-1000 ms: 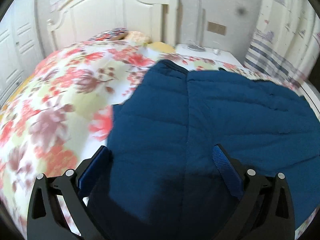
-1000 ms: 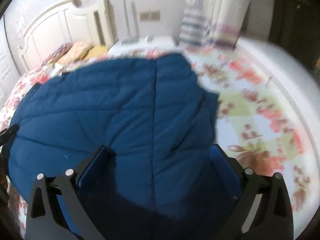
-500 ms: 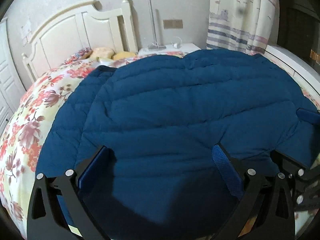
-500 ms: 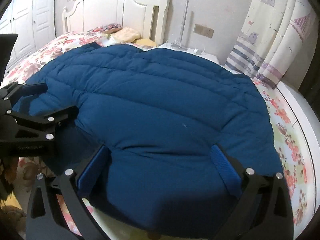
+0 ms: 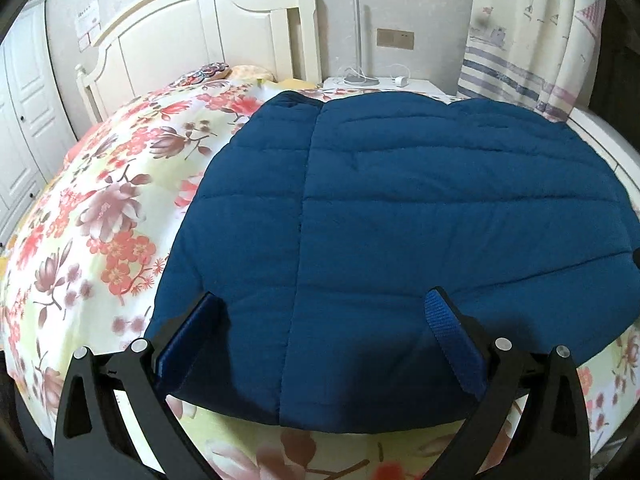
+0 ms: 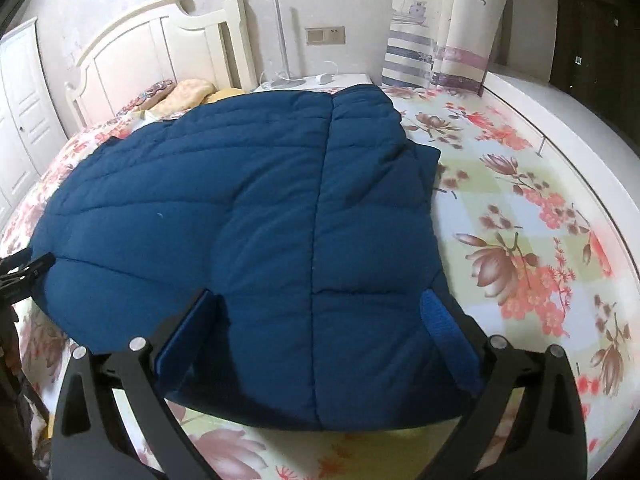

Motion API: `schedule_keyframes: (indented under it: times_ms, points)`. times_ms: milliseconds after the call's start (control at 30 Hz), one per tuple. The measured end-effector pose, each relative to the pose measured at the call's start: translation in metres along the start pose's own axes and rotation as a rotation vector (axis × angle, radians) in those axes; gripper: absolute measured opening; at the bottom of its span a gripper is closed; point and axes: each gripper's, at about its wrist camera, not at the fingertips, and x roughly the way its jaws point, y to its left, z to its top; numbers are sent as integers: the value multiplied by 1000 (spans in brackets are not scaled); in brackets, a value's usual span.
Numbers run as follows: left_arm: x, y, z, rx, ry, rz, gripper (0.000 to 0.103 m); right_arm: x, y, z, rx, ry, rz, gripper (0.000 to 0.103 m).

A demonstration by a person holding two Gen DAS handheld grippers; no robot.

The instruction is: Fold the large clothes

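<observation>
Because both tongs stand spread wide and pinch nothing, the blue quilted jacket (image 5: 420, 216) lies free on the flowered bedcover (image 5: 100, 216), and the risk is a bad first bite. Between the fingers of the left gripper (image 5: 324, 320) runs the near hem, thick and puffy; I judge that closing there could catch only the top layer, or the bedcover under it. To the left of this gripper the cover is smooth printed cotton, bare. Ahead of the right gripper (image 6: 320, 316) a vertical seam divides the padded panels, and a lower layer sticks out at the far right edge. The shell looks slippery, so a fold may slide and spring open. Beyond the jacket stands a white wooden headboard (image 6: 160, 44).
</observation>
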Motion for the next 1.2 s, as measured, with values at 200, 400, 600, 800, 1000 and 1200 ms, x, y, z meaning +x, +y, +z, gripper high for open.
schedule_keyframes:
  times_ms: [200, 400, 600, 800, 1000, 1200]
  points:
    - [0, 3, -3, -7, -7, -20, 99, 4, -1, -1, 5, -3, 16, 101]
    - [-1, 4, -6, -9, -20, -26, 99, 2, -2, -2, 5, -2, 12, 101]
    - [-2, 3, -7, -10, -23, -28, 99, 3, -2, -2, 4, -3, 8, 101]
    - [-2, 3, -7, -9, -25, -27, 99, 2, -1, -2, 4, -2, 8, 101]
    - [-26, 0, 7, 9, -20, -11, 99, -13, 10, 15, -14, 31, -62, 101]
    - [-30, -40, 94, 120, -123, -114, 99, 1, 62, 71, -128, -15, -1, 101]
